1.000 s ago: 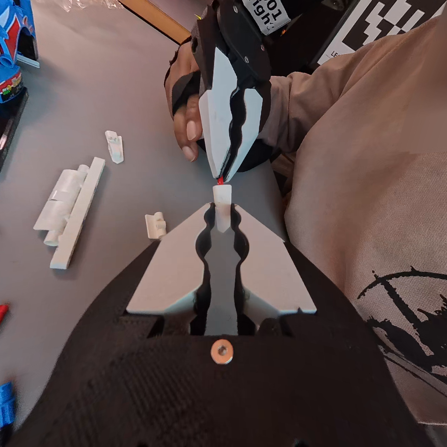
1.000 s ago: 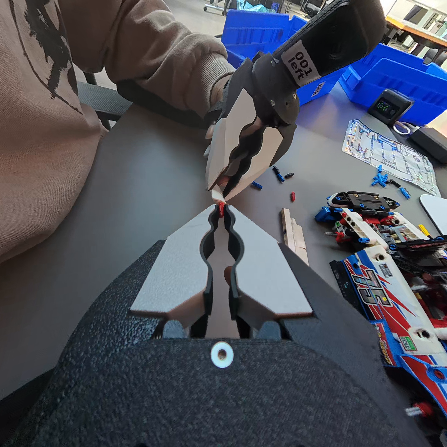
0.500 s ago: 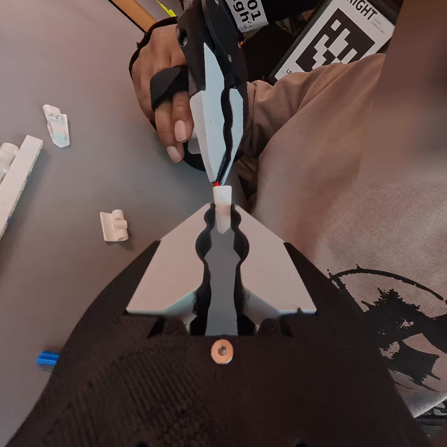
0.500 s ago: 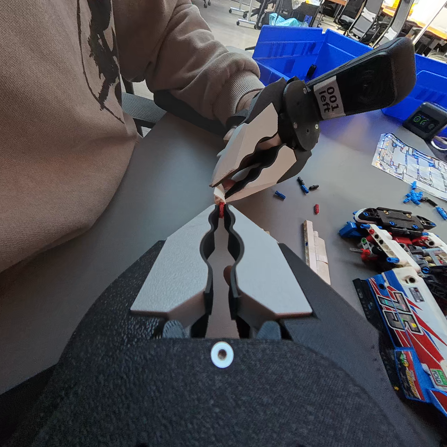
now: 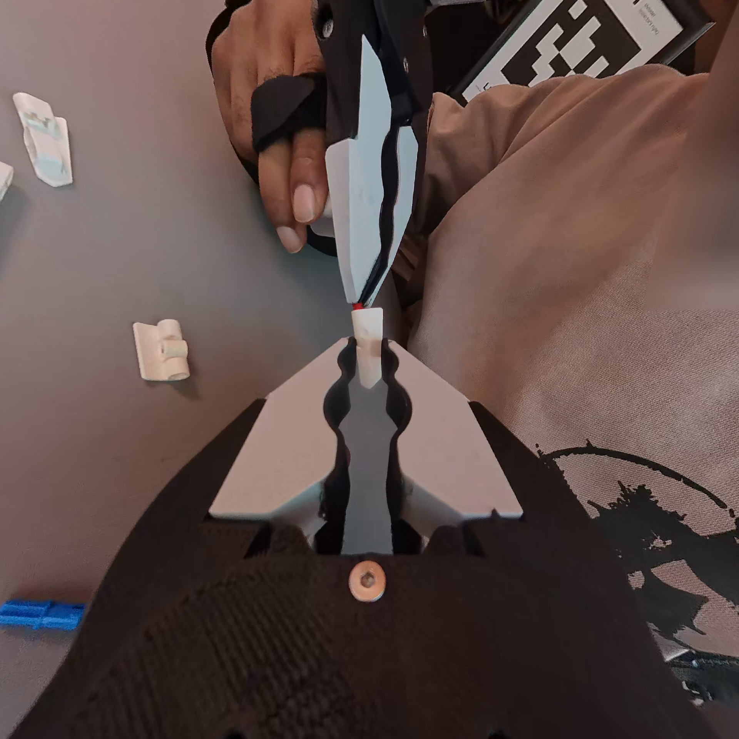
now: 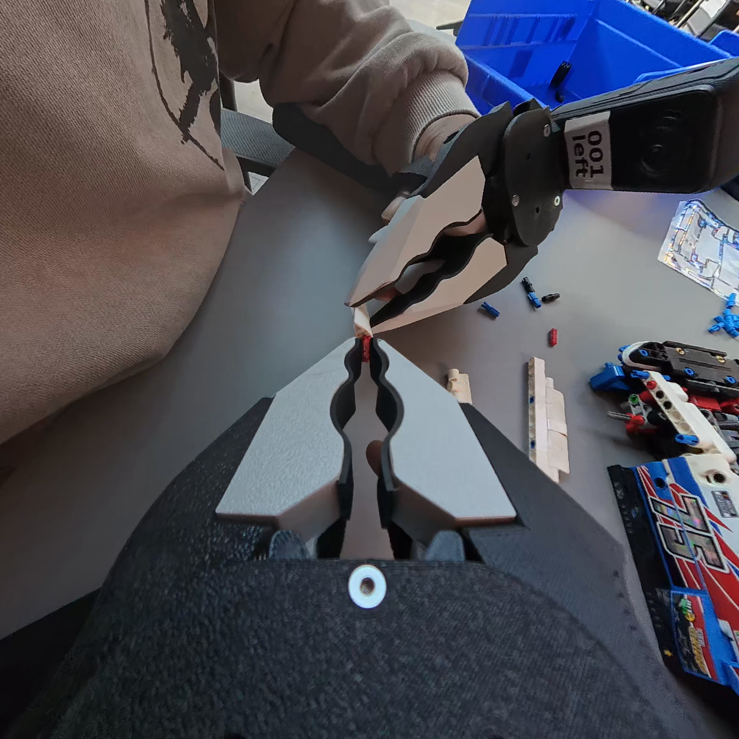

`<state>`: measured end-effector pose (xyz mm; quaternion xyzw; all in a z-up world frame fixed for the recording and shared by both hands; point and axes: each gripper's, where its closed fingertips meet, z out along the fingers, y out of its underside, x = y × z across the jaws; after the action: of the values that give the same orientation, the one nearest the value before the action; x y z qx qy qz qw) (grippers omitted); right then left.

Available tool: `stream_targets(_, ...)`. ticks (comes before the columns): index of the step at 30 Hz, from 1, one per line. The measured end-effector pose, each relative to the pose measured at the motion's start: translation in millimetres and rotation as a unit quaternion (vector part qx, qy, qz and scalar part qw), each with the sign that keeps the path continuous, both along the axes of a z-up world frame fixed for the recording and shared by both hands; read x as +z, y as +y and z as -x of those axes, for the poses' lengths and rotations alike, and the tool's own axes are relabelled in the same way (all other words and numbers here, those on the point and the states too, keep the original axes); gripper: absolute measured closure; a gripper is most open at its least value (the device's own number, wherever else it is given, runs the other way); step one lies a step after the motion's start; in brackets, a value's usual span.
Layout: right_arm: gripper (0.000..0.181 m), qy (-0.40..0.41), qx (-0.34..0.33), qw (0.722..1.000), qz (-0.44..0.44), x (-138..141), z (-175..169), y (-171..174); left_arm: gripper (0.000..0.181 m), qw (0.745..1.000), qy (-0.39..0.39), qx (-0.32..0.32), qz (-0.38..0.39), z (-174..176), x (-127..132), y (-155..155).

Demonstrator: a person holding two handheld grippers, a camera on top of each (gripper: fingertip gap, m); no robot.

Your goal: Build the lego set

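Note:
My left gripper is shut on a small white lego piece held above the grey table. My right gripper is shut on a small red pin. The two grippers meet tip to tip near the person's chest. In the left wrist view the right gripper comes down from above, and the red pin touches the top end of the white piece. In the right wrist view the left gripper comes in from the upper right, with the white piece just above the pin.
Loose white pieces and a blue pin lie on the table. A long white beam assembly, a partly built car, a blue-red-white body panel, scattered pins, a sheet and blue bins lie to the right. Left and right tips are no more than a few centimetres apart.
Both grippers have kept their grip and stayed tip to tip. They have swung together, so the table pieces have shifted in the views. The left gripper leans flatter in the right wrist view.

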<state>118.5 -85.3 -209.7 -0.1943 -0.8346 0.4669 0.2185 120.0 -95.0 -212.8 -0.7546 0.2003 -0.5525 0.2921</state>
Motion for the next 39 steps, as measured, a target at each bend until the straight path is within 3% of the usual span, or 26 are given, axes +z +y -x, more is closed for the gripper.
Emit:
stream_targets(24,0.181,-0.017,0.006,0.999,-0.049,-22,-4,-6,0.172,0.998,0.044,-0.011,0.031,-3,-16,-3)
stream_targets(39,0.179,-0.005,-0.021,1.000,0.007,-3,3,3,0.171,1.000,0.017,0.009,0.004,0,-5,3)
